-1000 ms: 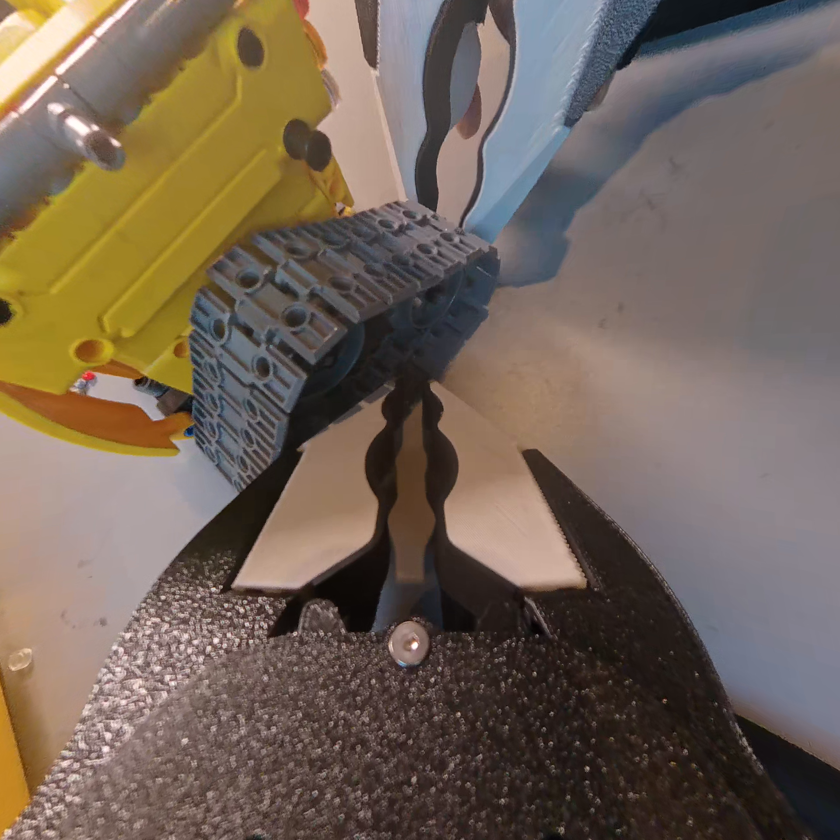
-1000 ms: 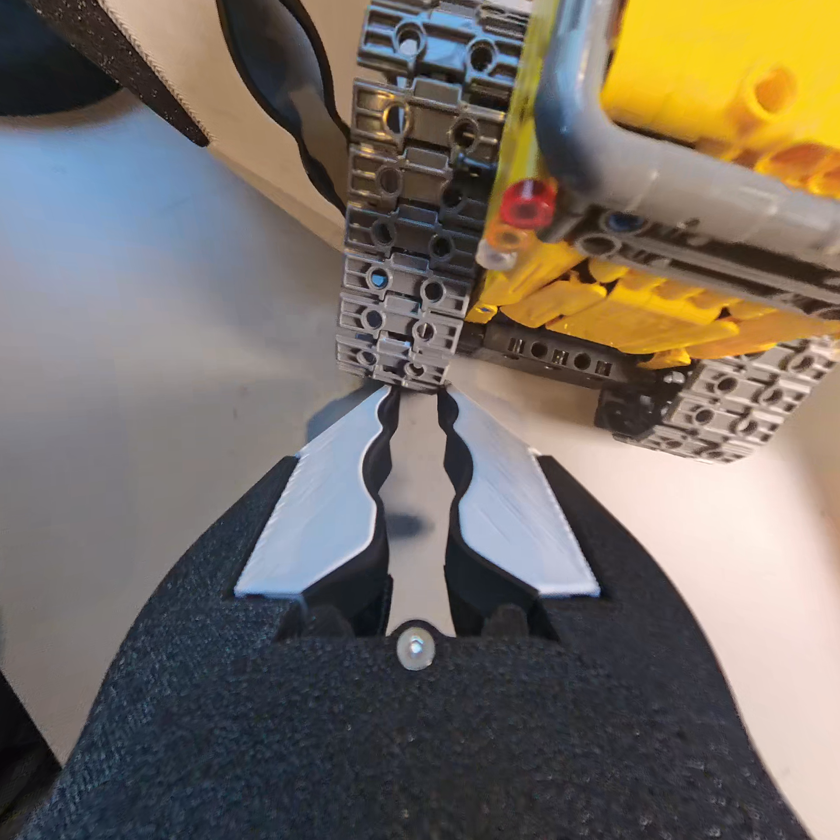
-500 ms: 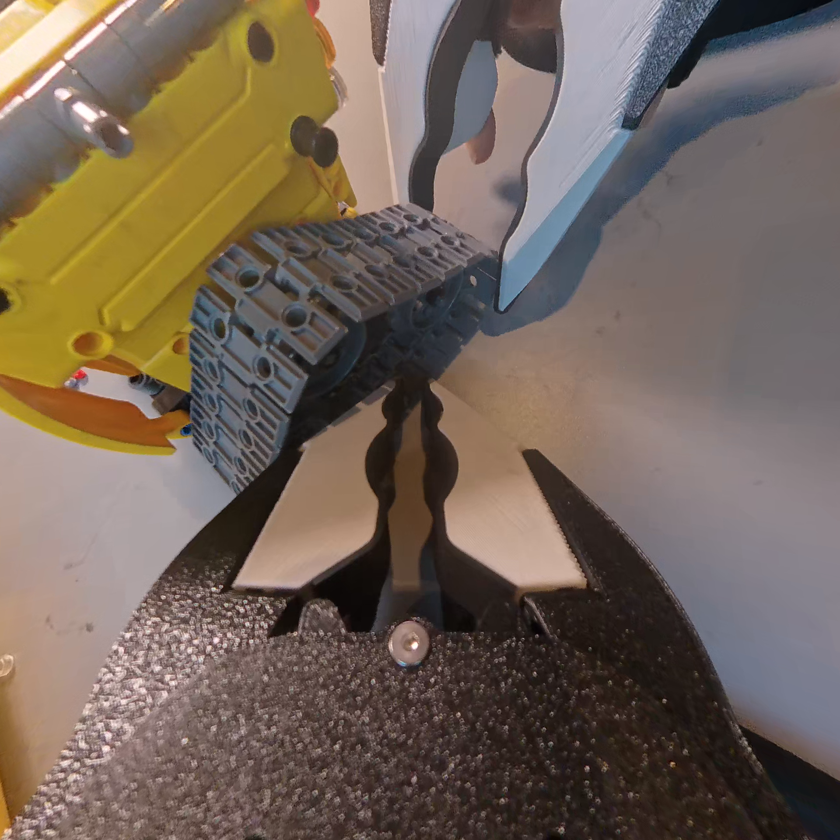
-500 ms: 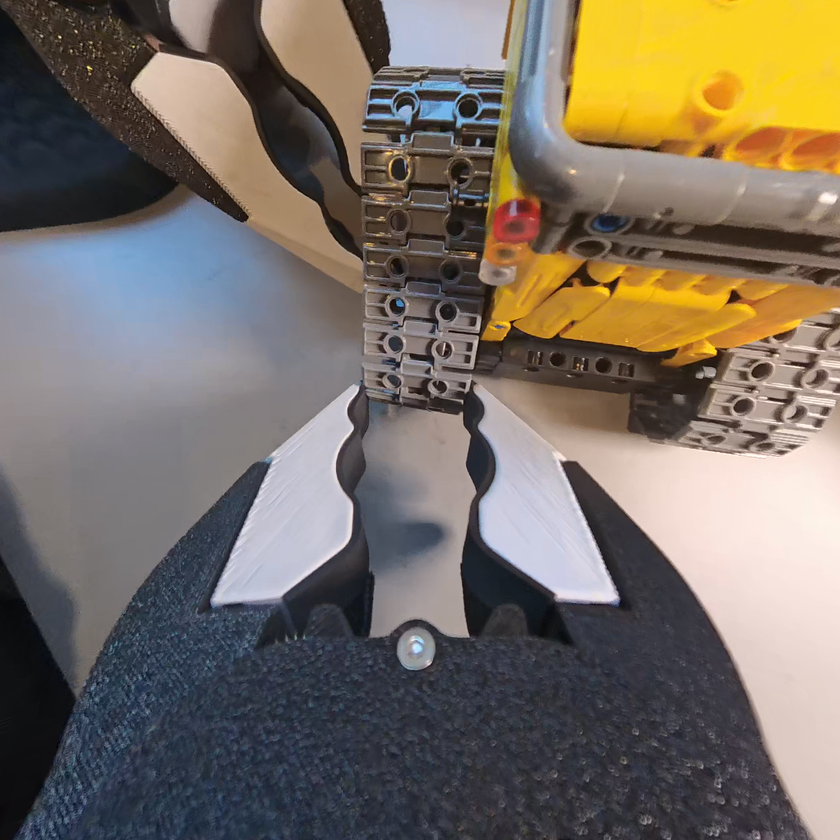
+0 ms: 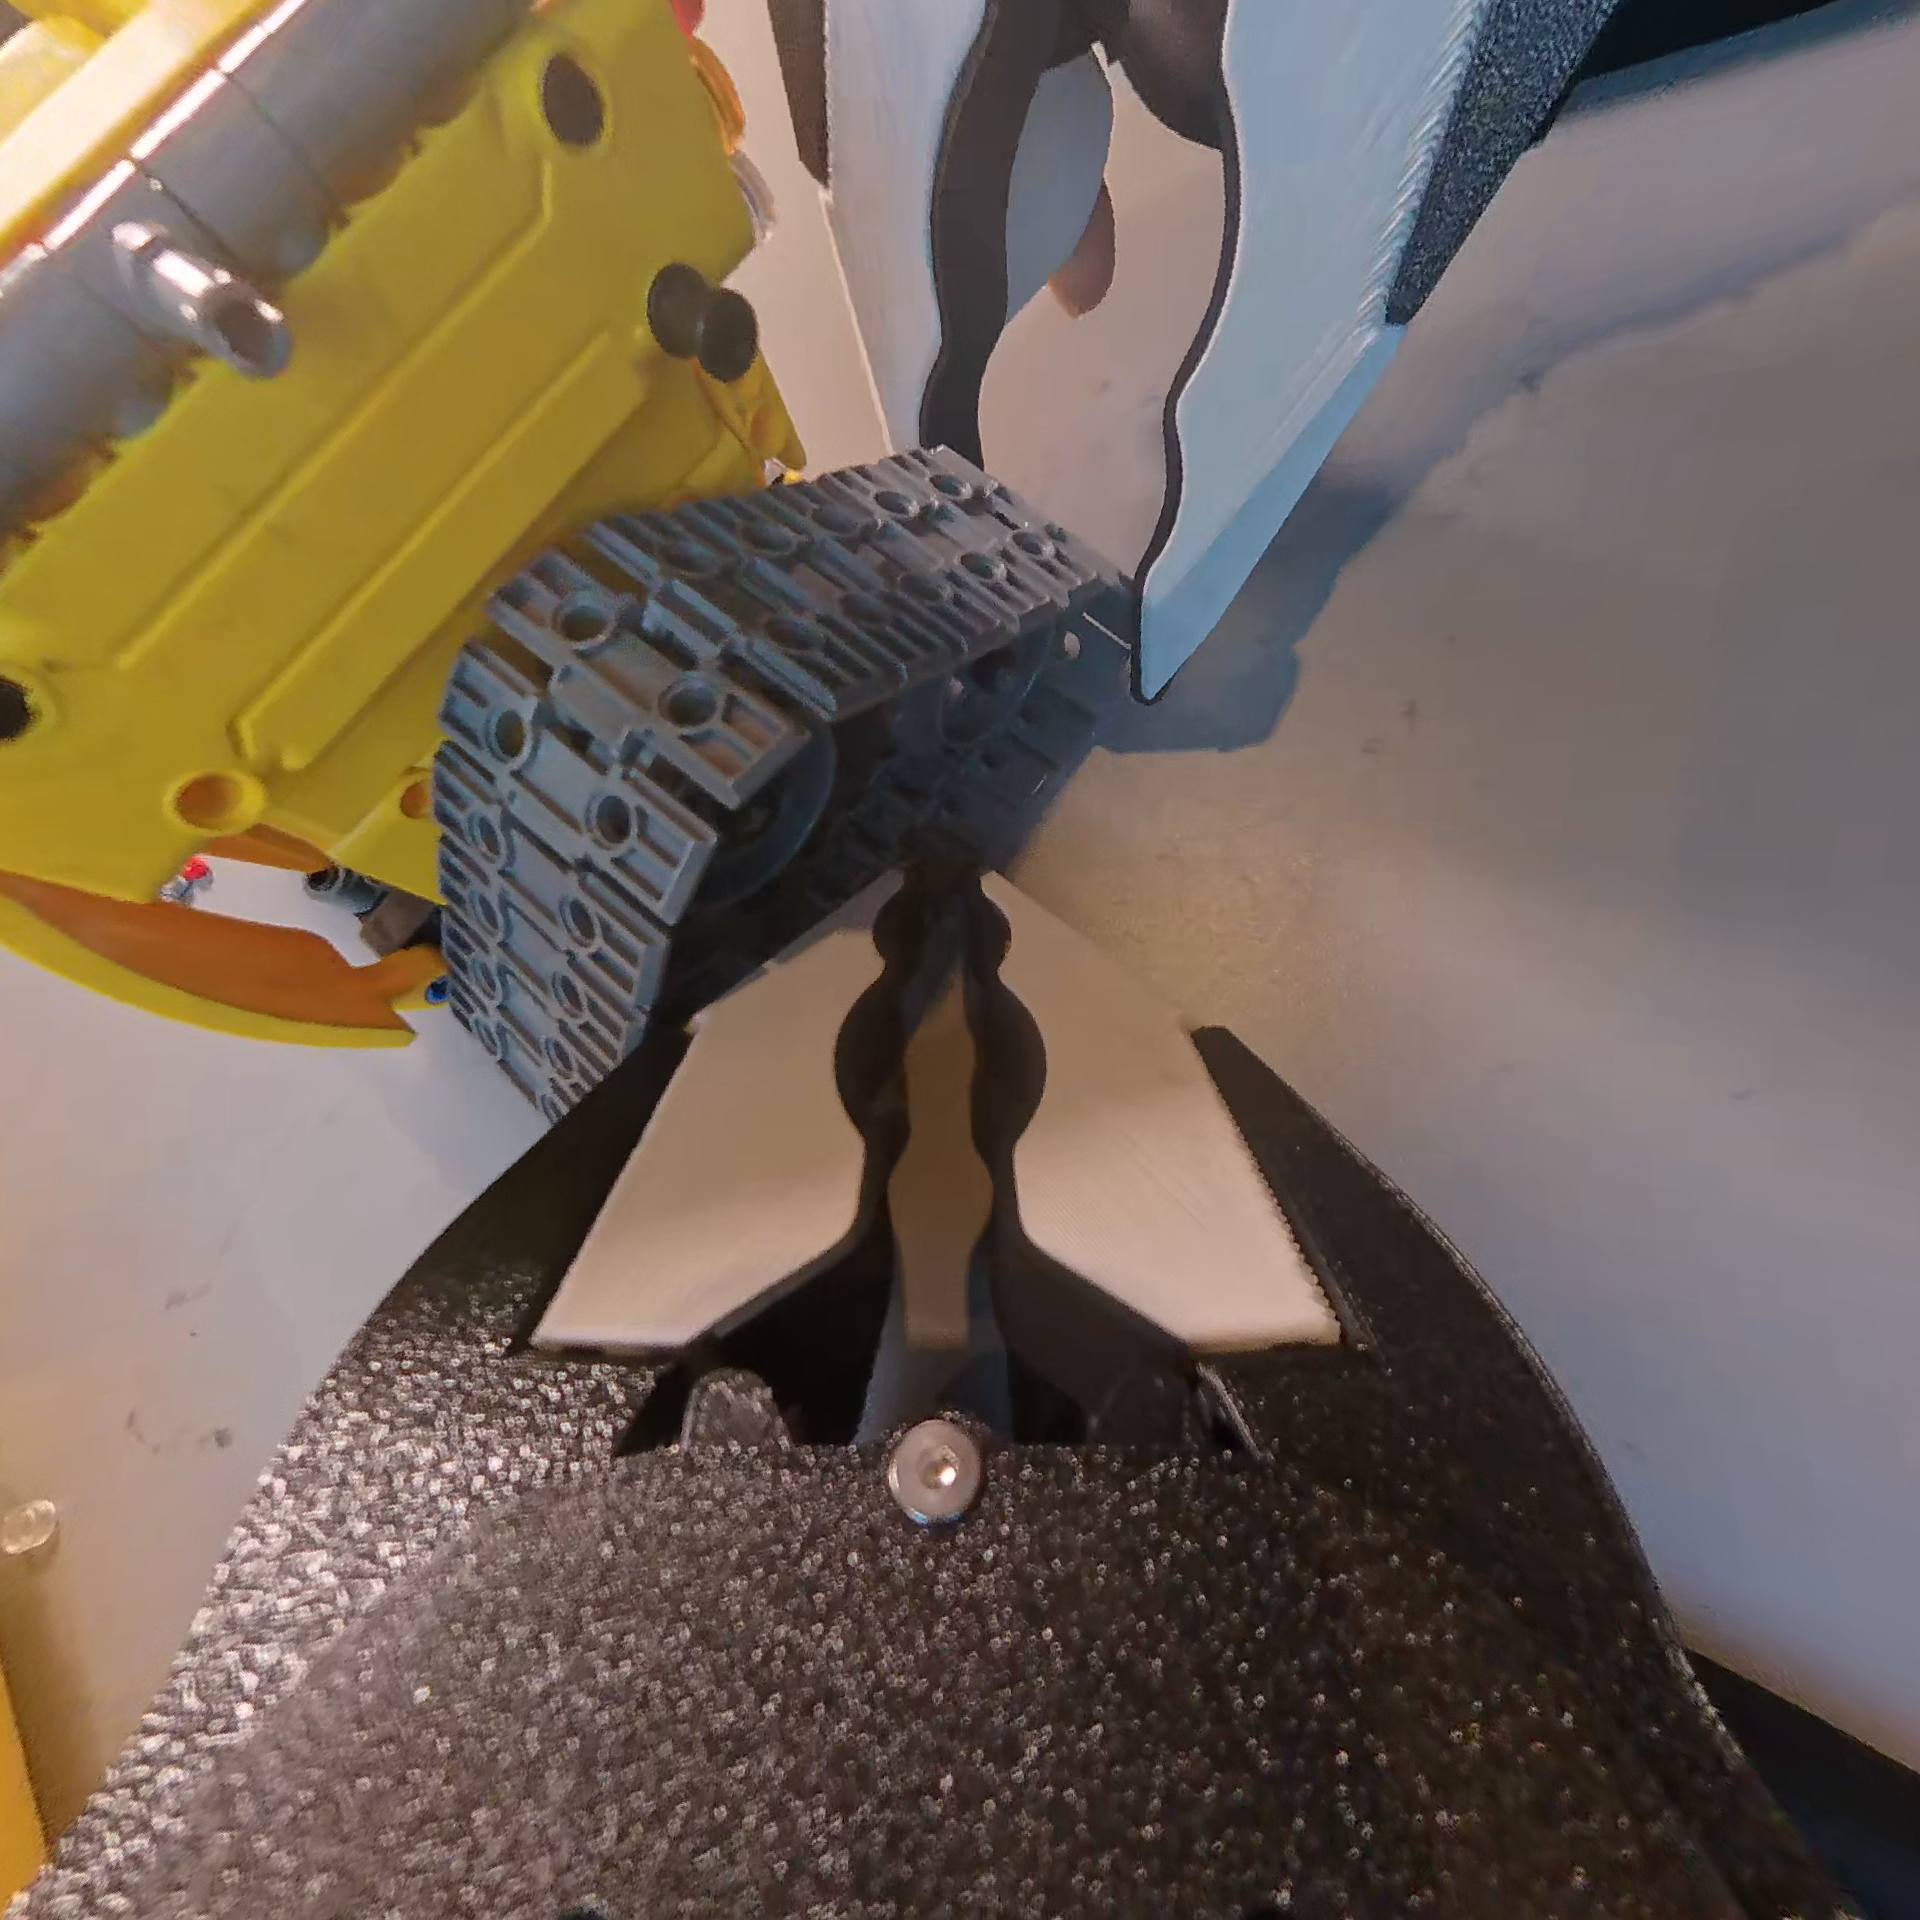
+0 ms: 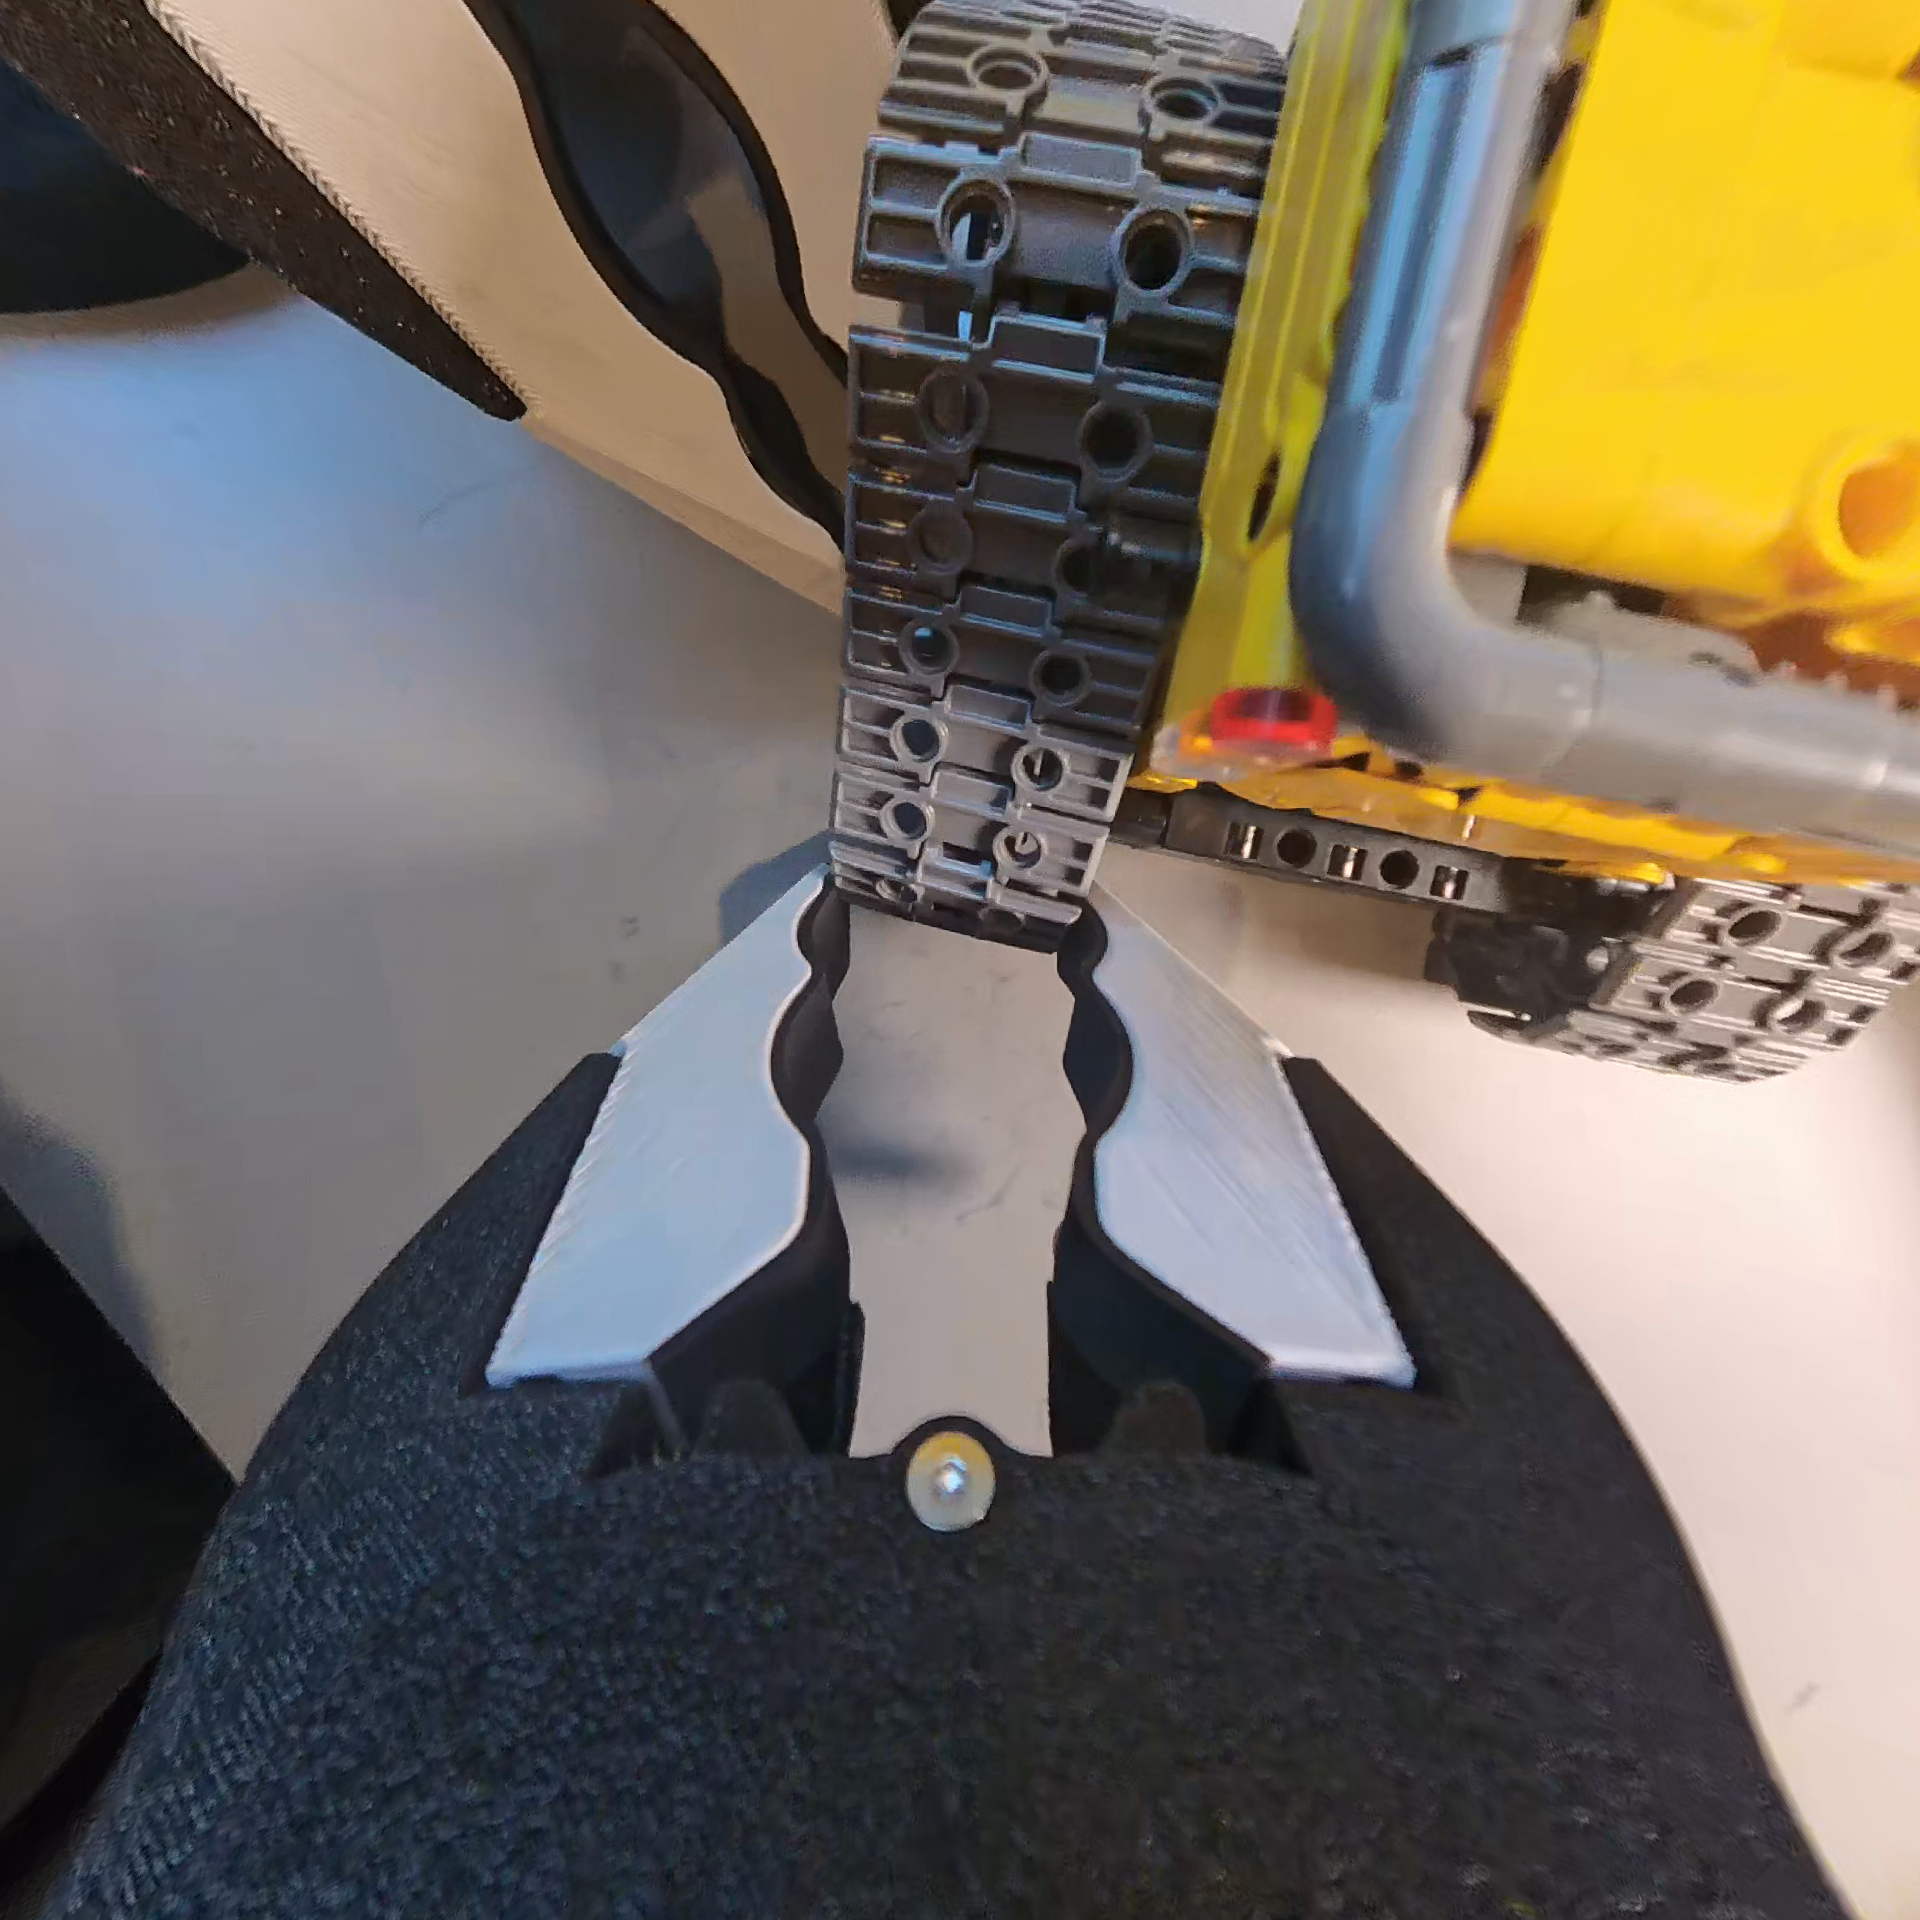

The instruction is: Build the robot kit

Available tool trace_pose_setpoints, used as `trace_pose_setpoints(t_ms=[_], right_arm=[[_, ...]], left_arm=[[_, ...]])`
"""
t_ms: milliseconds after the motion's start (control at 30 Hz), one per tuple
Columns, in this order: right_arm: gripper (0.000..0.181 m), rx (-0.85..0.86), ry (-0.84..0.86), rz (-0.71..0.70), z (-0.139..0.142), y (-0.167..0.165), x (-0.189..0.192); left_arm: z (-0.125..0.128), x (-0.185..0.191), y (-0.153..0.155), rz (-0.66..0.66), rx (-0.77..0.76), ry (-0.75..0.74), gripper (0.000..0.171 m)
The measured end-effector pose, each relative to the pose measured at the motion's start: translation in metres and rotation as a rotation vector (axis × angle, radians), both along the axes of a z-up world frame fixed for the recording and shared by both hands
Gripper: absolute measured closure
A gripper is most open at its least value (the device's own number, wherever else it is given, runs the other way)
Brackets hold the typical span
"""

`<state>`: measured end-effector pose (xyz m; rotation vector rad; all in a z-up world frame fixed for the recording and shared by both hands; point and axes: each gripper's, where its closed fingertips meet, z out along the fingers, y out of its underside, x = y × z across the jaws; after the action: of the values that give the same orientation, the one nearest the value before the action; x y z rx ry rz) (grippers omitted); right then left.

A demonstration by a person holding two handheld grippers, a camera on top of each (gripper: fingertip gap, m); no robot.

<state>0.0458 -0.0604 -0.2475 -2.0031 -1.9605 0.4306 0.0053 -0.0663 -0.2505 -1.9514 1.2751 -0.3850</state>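
A yellow brick-built tracked vehicle (image 5: 364, 499) stands on a white table (image 5: 1558, 935). My left gripper (image 5: 940, 883) is shut, and its tips pinch the dark side of the near grey track (image 5: 727, 644). My right gripper (image 6: 961, 925) is open, with its two tips on either side of the end of the same track (image 6: 1018, 582). One of its fingers (image 5: 1278, 312) shows in the left wrist view, its tip beside the track's far end; the other is partly hidden behind the track. The left gripper's fingers (image 6: 623, 395) show at the upper left of the right wrist view, against the track's side.
The vehicle's second grey track (image 6: 1714, 987) lies to the right on the table (image 6: 312, 727). A grey bent rail (image 6: 1382, 571) and a red stud (image 6: 1273, 717) sit on the yellow body. A yellow-orange curved blade (image 5: 208, 956) sticks out at the left. Tip to tip, the grippers are about 5 cm apart.
My right gripper has opened its jaws wider and moved forward, so its tips now flank the track's end. The left gripper has kept its grip and place.
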Motion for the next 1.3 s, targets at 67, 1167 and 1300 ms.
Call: trace_pose_setpoints(t_ms=[67,1167,1300], right_arm=[[0.142,-0.003,-0.031,0.016,0.0,0.0,0.0],[0.14,0.116,0.136,-0.161,0.007,0.006,0.006],[0.141,0.088,0.15,-0.139,0.005,0.006,0.004]], left_arm=[[0.0,0.0,0.0,-0.005,0.006,0.004,0.166],[0.0,-0.002,0.001,0.007,0.011,0.011,0.167],[0.0,-0.002,0.002,0.013,0.021,0.023,0.167]])
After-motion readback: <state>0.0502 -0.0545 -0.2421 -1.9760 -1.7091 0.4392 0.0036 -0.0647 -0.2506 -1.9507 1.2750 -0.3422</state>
